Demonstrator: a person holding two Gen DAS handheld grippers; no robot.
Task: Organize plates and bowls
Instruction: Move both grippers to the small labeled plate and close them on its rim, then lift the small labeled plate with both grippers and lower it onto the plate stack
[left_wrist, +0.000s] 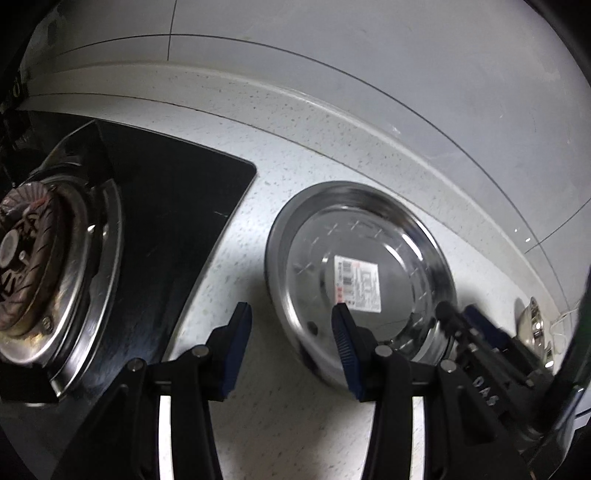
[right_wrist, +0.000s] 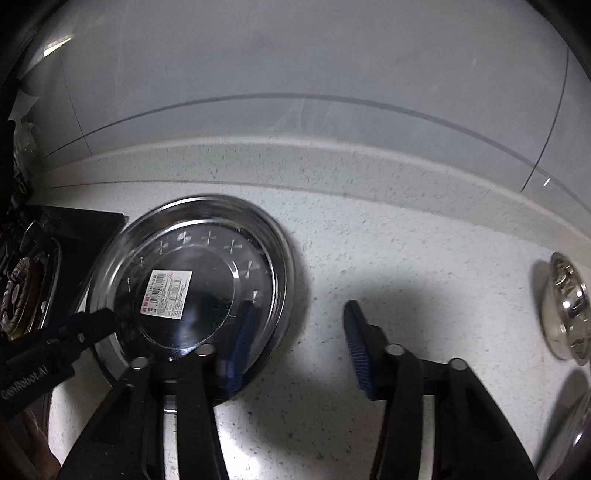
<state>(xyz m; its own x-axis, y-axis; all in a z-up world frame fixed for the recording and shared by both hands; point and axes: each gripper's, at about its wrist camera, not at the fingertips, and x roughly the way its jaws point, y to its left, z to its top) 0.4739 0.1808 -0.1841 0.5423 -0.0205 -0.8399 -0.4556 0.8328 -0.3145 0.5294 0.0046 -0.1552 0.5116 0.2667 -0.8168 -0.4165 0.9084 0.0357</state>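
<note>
Both grippers' fingers are standing apart, gripping nothing, straddling the plate (left_wrist: 360, 275) rim (only the right view is showing the bowl (right_wrist: 565, 306) whole).

You find the plate (left_wrist: 360, 275) lying flat on the countertop (left_wrist: 258, 229), with a label (left_wrist: 357, 282) at its centre. To its left, the hob (left_wrist: 173, 206) is set into the countertop and carries the burner (left_wrist: 29, 266). Well to the right of the plate, a bowl (right_wrist: 565, 306) stands on the same surface. Behind all three, a raised ledge (right_wrist: 332, 162) runs along the foot of the wall (right_wrist: 295, 55)
</note>
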